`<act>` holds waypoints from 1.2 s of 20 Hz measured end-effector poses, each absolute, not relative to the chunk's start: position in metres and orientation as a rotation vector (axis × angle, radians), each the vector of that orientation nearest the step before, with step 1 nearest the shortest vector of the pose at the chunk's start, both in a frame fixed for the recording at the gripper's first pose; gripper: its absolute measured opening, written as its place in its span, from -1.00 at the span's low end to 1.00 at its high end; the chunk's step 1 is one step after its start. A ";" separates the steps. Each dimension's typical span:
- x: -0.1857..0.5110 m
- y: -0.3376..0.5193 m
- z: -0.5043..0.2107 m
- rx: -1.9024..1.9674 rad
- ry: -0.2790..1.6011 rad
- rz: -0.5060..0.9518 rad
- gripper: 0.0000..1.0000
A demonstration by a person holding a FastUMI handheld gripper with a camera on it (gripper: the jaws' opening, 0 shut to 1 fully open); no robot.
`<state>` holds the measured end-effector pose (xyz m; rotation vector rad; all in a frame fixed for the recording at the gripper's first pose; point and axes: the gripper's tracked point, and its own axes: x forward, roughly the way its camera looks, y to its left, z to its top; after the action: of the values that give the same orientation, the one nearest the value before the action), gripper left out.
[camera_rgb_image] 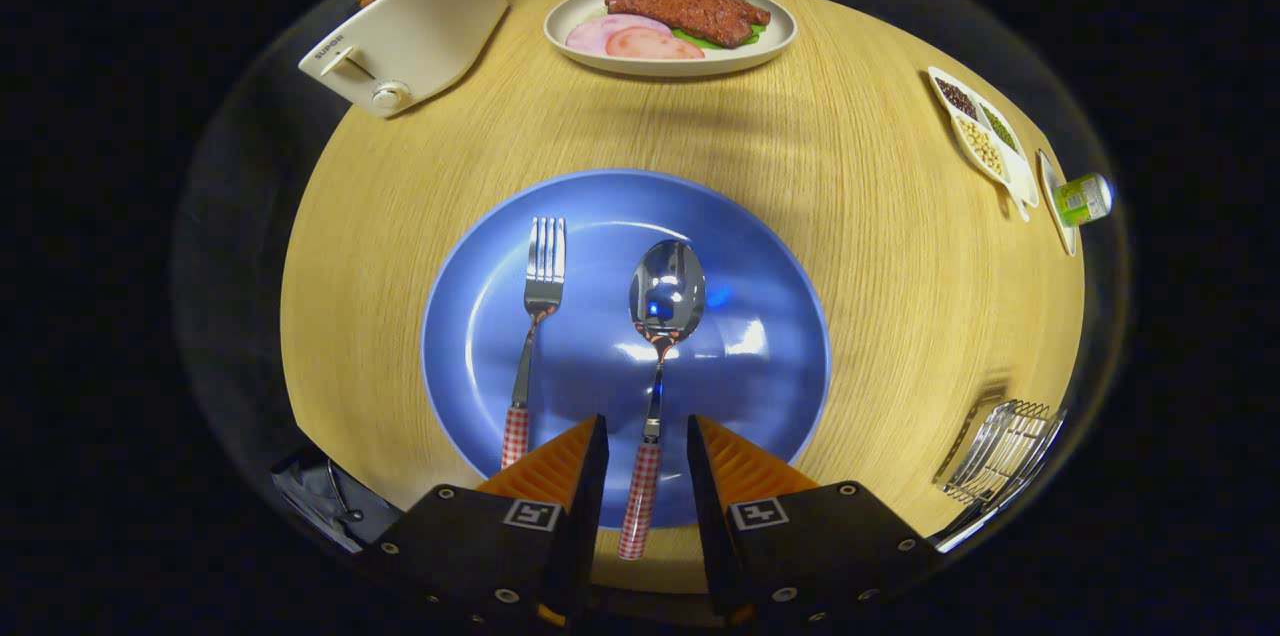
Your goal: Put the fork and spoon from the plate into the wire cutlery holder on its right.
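**Gripper over spoon handle, fingers apart**

The gripper [647, 436] is spread, its two fingers straddling the checked handle of the spoon [662, 336] with a gap showing on either side; neither finger presses on it. The spoon lies on the blue plate [760, 256] with its long axis running straight away from the fingers, bowl at the far end, hollow up, handle end reaching back between the fingers and over the plate's near rim. The fork [535, 316] lies just left of the left finger, roughly parallel to the spoon, tines pointing away, checked handle toward the gripper. Fork and spoon are apart, not touching.

The wire cutlery holder [1000, 451] sits off to the right of the right finger, well apart from the plate, near the table edge.

Surface: a round, light wood-grain table [880, 246]. Beyond the plate, far side: an oval dish of meat and sliced ham [670, 26]. Far left: a cream toaster [410, 36]. Far right: a divided dish of beans and grains [985, 141], with a green can [1082, 199] just past it. Surroundings are dark.
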<state>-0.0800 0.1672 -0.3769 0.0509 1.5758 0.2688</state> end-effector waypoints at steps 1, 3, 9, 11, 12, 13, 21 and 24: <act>-0.081 0.169 -0.379 0.052 1.588 0.264 -0.11; -0.083 0.170 -0.385 0.047 1.603 0.258 -0.21; -0.079 0.163 -0.386 0.067 1.614 0.188 -0.78; -0.081 0.164 -0.385 0.081 1.616 0.199 -0.84; -0.079 0.162 -0.386 0.077 1.605 0.200 -0.87; -0.078 0.161 -0.384 0.069 1.590 0.204 -0.88; -0.074 0.135 -0.339 0.131 1.494 0.194 -0.89; -0.076 0.113 -0.316 0.160 1.451 0.175 -0.89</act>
<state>-0.0761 0.1129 -0.3156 0.1599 1.4514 0.1747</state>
